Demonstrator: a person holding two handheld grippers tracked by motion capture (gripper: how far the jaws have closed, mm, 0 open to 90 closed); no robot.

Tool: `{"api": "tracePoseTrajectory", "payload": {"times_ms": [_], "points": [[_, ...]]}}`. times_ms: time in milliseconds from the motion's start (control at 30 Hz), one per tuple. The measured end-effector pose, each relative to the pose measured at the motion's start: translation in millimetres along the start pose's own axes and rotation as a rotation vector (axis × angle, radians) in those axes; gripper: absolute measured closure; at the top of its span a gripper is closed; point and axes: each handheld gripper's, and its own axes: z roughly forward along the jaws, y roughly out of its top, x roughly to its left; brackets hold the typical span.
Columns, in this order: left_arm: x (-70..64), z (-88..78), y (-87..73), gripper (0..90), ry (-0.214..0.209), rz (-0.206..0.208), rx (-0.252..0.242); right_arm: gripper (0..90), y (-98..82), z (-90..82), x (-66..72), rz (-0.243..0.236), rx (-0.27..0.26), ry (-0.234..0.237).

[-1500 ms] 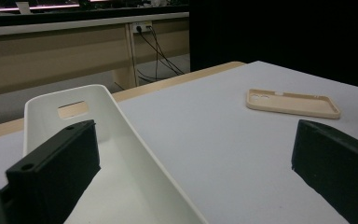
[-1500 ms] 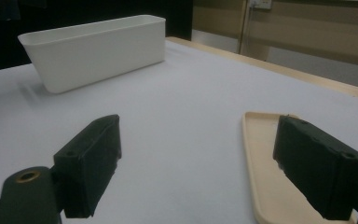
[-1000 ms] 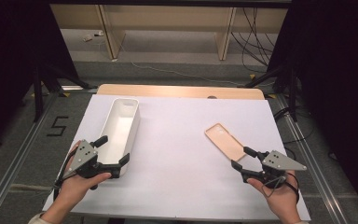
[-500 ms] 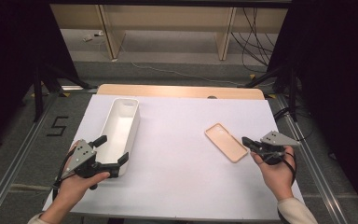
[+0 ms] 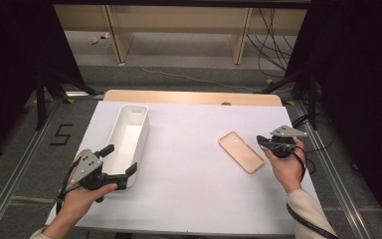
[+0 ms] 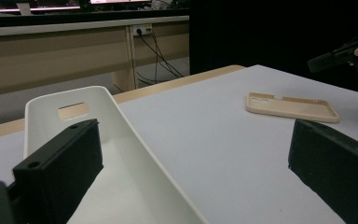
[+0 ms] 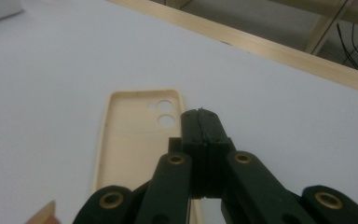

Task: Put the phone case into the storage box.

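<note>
A beige phone case lies hollow side up on the white table, right of centre. My right gripper is shut with nothing between its jaws. Its tip sits just off the case's right edge. In the right gripper view the closed tip hovers over the case, beside the camera holes. A long, empty white tray stands at the left. My left gripper is open at its near end. In the left gripper view one jaw is inside the tray and the other outside, and the case lies far right.
A bare wooden strip runs along the table's far edge. Metal rails flank the table on both sides, and a "5" is marked on the floor at the left. Cables and wooden legs stand beyond the table.
My right gripper has moved away from the person's side, up beside the phone case, and its jaws have closed on nothing. The left gripper has kept still.
</note>
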Motion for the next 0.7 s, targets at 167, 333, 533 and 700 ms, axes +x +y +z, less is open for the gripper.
{"api": "tracePoseTrajectory", "payload": {"times_ms": [167,333,533,700], "points": [[-0.1,0.0,-0.2,2.5,-0.001,0.001,0.002,90.0,-6.4,5.1,-7.0,0.018,0.072,-0.014],[-0.9,0.1,-0.1,2.7,-0.003,-0.005,0.0,90.0,-14.8,6.3,-12.4,0.053,0.176,-0.026],[-1.0,-0.3,0.2,2.8,-0.001,-0.007,-0.005,90.0,-21.7,9.2,-14.6,0.049,0.241,-0.022],[-1.2,-0.2,0.1,2.8,-0.003,-0.006,-0.003,90.0,-29.3,12.4,-14.7,0.04,0.283,-0.005]]}}
